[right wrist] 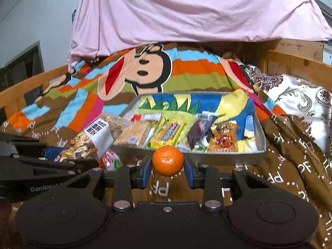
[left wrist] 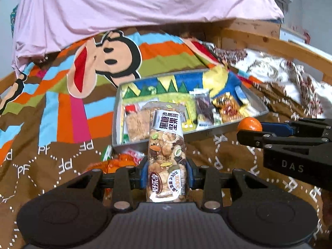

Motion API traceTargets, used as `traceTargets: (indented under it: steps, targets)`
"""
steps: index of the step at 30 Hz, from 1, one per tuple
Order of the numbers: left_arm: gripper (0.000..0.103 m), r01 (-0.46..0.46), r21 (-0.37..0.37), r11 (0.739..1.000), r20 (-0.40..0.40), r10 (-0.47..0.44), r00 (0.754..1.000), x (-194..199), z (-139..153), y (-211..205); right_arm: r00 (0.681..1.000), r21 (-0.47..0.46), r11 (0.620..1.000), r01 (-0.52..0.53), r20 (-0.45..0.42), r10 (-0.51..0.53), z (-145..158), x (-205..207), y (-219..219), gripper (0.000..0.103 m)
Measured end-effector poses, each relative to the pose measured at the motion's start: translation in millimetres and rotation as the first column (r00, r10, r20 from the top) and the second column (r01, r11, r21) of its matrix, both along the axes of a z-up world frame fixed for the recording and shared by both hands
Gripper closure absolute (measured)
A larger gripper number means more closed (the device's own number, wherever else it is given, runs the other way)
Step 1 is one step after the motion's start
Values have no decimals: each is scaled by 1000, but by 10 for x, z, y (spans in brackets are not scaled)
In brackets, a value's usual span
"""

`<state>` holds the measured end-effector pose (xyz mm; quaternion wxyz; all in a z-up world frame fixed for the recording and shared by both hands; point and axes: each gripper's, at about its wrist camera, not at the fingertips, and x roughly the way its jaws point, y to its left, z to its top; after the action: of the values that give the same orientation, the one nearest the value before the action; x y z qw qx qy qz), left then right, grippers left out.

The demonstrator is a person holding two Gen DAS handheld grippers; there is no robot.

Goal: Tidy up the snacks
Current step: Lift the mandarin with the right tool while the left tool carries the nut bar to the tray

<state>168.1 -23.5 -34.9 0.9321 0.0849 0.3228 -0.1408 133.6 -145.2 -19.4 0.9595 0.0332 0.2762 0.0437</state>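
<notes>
My left gripper (left wrist: pixel 166 176) is shut on a clear packet of mixed nuts (left wrist: pixel 166 145), held upright just in front of the grey tray (left wrist: pixel 116 124). The packet also shows in the right wrist view (right wrist: pixel 91 143). My right gripper (right wrist: pixel 168 169) is shut on a small orange mandarin (right wrist: pixel 168 160), held just before the tray's near wall (right wrist: pixel 228 157). The mandarin also shows at the right of the left wrist view (left wrist: pixel 249 123). The tray holds several snack packets on a colourful cloth.
All lies on a bed with a striped cartoon-monkey blanket (left wrist: pixel 108 54). An orange packet (left wrist: pixel 120 164) and a red-and-white wrapper (right wrist: pixel 110 159) lie in front of the tray. A pink sheet (right wrist: pixel 186 10) hangs behind. A wooden bed frame (right wrist: pixel 290 62) runs along the right.
</notes>
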Motion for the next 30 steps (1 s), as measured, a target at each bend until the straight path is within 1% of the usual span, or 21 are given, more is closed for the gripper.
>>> traceTargets:
  steps: [4,7,10,14,19,22,27,30]
  targets:
    - [65,-25,-28,999,56,26,998,30,83,21,998,-19,1000,8,58,-7,92,30,45,67]
    - [65,-30,-67,997,127,39,991,126,132,43,996,-45,999,11,92,-7,134,106,61,67]
    - [64,-24,-100,995,193,43,980,237,97,88,994,-74,997,4,114,5,145,250,69,67]
    - [64,-44,-155,987,230,79,970,470,-9,163,991,-148,989,-14,129,33,114,465,61,67]
    - [64,-82,-224,971,219,132,967,840,-66,132,991,-179,984,8,130,15,-11,737,-33,67]
    - [64,-84,-263,961,196,139,971,1053,-151,74,993,-170,985,24,117,-4,-117,901,-88,67]
    - [64,-45,-302,952,145,93,985,1319,-309,-13,996,-156,987,45,88,-31,-294,1121,-142,67]
    - [64,-12,-322,947,101,47,994,1450,-385,-82,996,-135,988,80,57,-73,-377,1194,-206,67]
